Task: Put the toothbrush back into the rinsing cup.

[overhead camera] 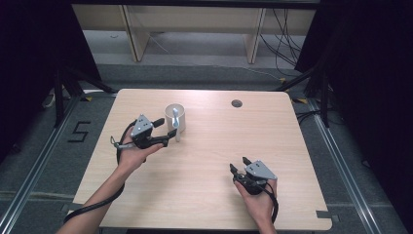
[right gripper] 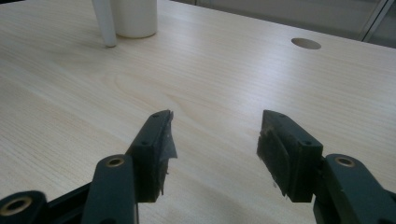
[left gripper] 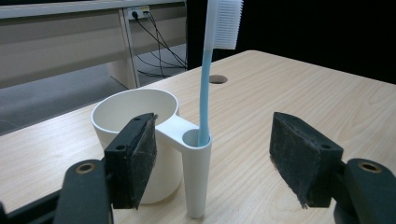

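A: Which step is this?

B: The approach, I'd say. The left gripper (overhead camera: 165, 132) sits at 9 o'clock of the cup (overhead camera: 174, 118), jaws spread wide and holding nothing. In the left gripper view the cup's side tube (left gripper: 196, 172) stands between the two pads, touching neither.

A: And the brush?

B: The toothbrush (left gripper: 205, 84) stands upright in that tube, blue handle down, white bristles up. The cup is on the table (overhead camera: 204, 161) toward its far left, about 11 o'clock from centre.

A: Next move?

B: Probably lift the jaws to the handle above the tube's rim, centre them, then close gently; a crooked squeeze could tip the cup.

A: The other hand?

B: The right gripper (overhead camera: 239, 165) rests at 5 o'clock, released too, well apart from the cup.

A: Any writing?

B: Only a "5" (overhead camera: 79, 131) marked on the floor at the left; no brand on cup or brush.
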`<state>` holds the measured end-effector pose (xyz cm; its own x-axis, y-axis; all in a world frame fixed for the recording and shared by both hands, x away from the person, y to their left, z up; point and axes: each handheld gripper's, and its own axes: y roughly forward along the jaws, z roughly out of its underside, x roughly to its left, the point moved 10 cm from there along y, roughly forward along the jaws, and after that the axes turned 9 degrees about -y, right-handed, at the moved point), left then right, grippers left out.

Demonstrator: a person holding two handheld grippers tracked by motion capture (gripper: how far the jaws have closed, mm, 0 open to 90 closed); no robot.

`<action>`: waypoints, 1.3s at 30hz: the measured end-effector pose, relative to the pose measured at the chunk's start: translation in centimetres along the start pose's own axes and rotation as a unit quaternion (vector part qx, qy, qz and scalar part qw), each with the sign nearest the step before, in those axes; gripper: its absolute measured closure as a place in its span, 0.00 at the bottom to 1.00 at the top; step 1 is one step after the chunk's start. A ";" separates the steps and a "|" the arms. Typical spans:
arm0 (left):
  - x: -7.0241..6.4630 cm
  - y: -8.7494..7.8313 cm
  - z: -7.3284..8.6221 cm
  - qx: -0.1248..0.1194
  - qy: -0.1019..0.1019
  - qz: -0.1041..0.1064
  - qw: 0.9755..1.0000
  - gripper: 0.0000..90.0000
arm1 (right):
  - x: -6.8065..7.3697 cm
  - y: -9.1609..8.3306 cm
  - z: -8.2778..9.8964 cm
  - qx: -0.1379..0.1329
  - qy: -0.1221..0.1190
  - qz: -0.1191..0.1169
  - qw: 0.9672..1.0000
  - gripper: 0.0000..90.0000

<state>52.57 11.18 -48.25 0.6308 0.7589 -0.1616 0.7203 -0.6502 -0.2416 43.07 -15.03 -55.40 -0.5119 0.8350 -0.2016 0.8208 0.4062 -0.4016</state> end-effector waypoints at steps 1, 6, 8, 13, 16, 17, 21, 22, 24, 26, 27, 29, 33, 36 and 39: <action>0.0 -0.1 0.0 -0.001 -0.001 0.000 1.000 0.35 | 0.1 0.0 0.0 0.001 0.007 -0.002 1.000 0.50; 0.0 -0.8 -0.1 -0.002 -0.003 0.001 1.000 0.34 | -0.2 -0.1 -0.1 -0.002 -0.005 0.005 1.000 0.50; 0.0 -1.1 -0.1 -0.004 -0.001 0.000 1.000 0.34 | -0.2 -0.1 -0.1 -0.003 -0.007 0.006 1.000 0.50; 0.1 -1.9 -0.1 -0.006 -0.005 -0.003 1.000 0.34 | -0.3 -0.1 -0.1 -0.003 -0.007 0.006 1.000 0.50; 0.2 -2.3 0.2 -0.003 -0.011 -0.003 1.000 0.34 | -0.2 -0.1 -0.1 -0.003 -0.004 0.005 1.000 0.50; 0.2 -2.5 0.3 -0.002 -0.014 -0.004 1.000 0.34 | -0.2 -0.2 -0.2 -0.003 -0.003 0.005 1.000 0.50; 0.3 -3.1 0.6 -0.002 -0.014 -0.005 1.000 0.34 | 0.1 -0.3 0.0 0.004 0.011 0.001 1.000 0.50; 0.3 -3.3 0.7 0.000 -0.014 -0.007 1.000 0.34 | 0.0 -0.3 0.0 0.003 0.010 0.001 1.000 0.50; 0.3 -3.6 0.7 -0.004 -0.016 -0.006 1.000 0.34 | -0.1 -0.2 -0.1 0.001 0.007 0.000 1.000 0.50; 0.3 -4.0 0.7 -0.003 -0.013 -0.009 1.000 0.34 | -0.2 -0.2 -0.1 0.000 0.000 0.003 1.000 0.50; 0.2 -4.1 0.6 -0.005 -0.014 -0.008 1.000 0.34 | -0.1 -0.2 -0.1 0.000 0.000 0.003 1.000 0.50; 0.1 -4.4 0.6 -0.010 -0.014 -0.006 1.000 0.34 | 0.0 -0.2 -0.2 0.000 0.003 -0.001 1.000 0.50; -0.3 -5.0 0.9 -0.006 -0.016 -0.006 1.000 0.34 | -0.3 -0.2 -0.2 -0.004 -0.006 0.006 1.000 0.50; -0.3 -5.4 1.0 -0.007 -0.015 -0.008 1.000 0.34 | -0.3 -0.2 -0.2 -0.003 -0.007 0.006 1.000 0.50; -0.3 -5.8 1.1 -0.008 -0.019 -0.010 1.000 0.34 | -0.2 -0.3 -0.2 -0.001 -0.002 0.006 1.000 0.50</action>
<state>47.92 14.74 -47.90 0.6044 0.7728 -0.1935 0.7379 -0.6346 -0.2299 43.00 -15.26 -55.10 -0.5033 0.8384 -0.2094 0.8269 0.3970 -0.3982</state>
